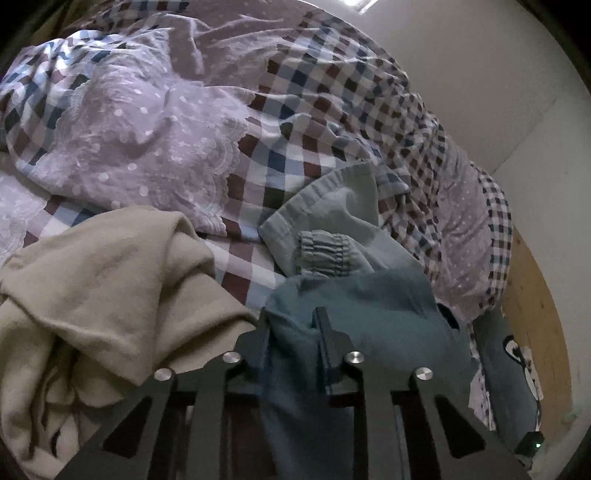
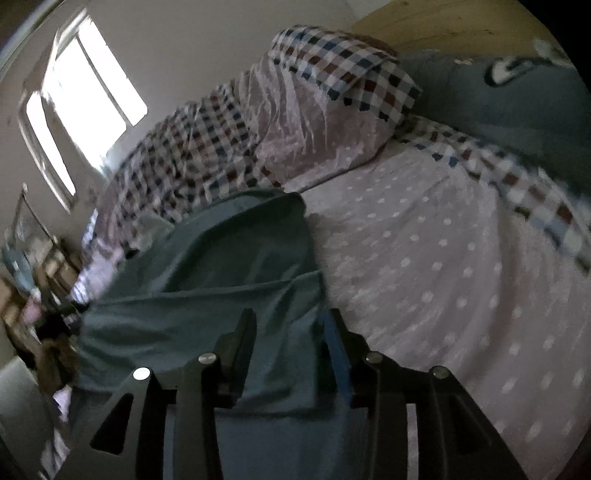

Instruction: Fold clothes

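Observation:
A blue-grey garment (image 1: 354,295) with an elastic waistband lies on the bed. My left gripper (image 1: 291,328) is shut on a fold of it, with cloth bunched between the fingers. In the right wrist view the same blue-grey garment (image 2: 221,273) hangs from my right gripper (image 2: 290,328), which is shut on its edge, cloth filling the gap between the fingers. A crumpled beige garment (image 1: 96,295) lies to the left of my left gripper, touching the bed.
The bed carries a rumpled checked quilt (image 1: 303,122) and a pink dotted cover (image 2: 424,266). A blue-grey pillow (image 2: 509,107) lies by the wooden headboard (image 2: 443,26). A window (image 2: 85,96) and cluttered shelves (image 2: 33,266) stand at the left.

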Demonstrator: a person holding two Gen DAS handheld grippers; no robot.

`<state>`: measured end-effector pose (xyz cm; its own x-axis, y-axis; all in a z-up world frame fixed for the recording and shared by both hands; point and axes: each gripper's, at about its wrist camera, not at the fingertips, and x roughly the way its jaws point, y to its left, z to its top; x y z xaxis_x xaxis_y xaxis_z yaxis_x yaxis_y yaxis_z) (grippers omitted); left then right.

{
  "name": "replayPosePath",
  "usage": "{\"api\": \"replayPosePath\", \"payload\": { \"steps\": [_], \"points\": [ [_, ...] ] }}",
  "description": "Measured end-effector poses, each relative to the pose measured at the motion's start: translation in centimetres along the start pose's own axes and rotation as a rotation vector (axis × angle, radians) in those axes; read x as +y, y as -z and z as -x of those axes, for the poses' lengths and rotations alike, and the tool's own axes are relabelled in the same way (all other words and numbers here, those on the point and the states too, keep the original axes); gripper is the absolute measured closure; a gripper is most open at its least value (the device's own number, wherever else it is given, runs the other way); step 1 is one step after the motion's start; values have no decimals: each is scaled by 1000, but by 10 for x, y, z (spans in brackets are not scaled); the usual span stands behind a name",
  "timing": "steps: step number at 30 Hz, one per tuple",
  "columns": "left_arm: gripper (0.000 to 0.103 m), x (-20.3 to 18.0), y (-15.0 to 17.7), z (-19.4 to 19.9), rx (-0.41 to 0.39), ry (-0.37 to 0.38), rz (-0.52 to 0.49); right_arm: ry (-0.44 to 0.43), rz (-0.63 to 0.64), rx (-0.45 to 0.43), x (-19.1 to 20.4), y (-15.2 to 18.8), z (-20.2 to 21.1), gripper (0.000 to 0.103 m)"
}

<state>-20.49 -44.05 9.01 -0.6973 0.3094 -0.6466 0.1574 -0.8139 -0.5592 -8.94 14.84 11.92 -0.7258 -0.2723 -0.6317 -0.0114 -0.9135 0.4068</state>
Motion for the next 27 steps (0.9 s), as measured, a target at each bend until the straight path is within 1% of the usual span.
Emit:
{"api": "replayPosePath", "payload": {
  "steps": [1, 2, 5, 7, 9, 11, 13, 14, 15, 16, 17, 18, 20, 25, 27],
  "points": [
    [90, 2, -1, 2, -18, 2, 2, 8, 13, 16, -3, -5, -5, 58],
    [96, 3, -2, 5, -35, -1, 2, 15, 25, 36, -6, -11, -10, 58],
    [99, 4, -5, 9, -66, -9, 0, 3, 65, 130, -10, -25, -41, 58],
    [100, 1, -5, 8, -68, -26, -21, -16, 66, 162, -10, -30, -55, 58],
    [100, -1, -5, 8, -73, -41, -36, -29, 75, 166, -10, -36, -65, 58],
    [100, -1, -6, 8, -77, -43, -41, -19, 99, 164, -8, -41, -71, 58],
    [100, 0, -7, 8, -78, -47, -46, -32, 127, 173, -4, -44, -75, 61],
    [100, 0, -7, 9, -79, -49, -49, -36, 147, 188, 0, -45, -79, 66],
    [100, 1, -7, 9, -82, -56, -51, -23, 172, 202, 3, -44, -81, 76],
    [101, 1, -8, 10, -86, -59, -51, -7, 196, 217, 6, -43, -84, 81],
    [101, 3, -8, 10, -90, -58, -47, 14, 218, 229, 9, -42, -87, 89],
    [101, 4, -8, 11, -96, -57, -43, 27, 234, 237, 10, -41, -88, 101],
    [101, 5, -8, 11, -101, -53, -34, 38, 264, 226, 14, -40, -85, 102],
    [101, 6, -6, 18, -138, -34, -30, 47, 360, 93, 35, -48, -52, 103],
    [101, 7, -6, 21, -156, -33, -31, 53, 393, 68, 44, -54, -47, 103]
  ]
}}
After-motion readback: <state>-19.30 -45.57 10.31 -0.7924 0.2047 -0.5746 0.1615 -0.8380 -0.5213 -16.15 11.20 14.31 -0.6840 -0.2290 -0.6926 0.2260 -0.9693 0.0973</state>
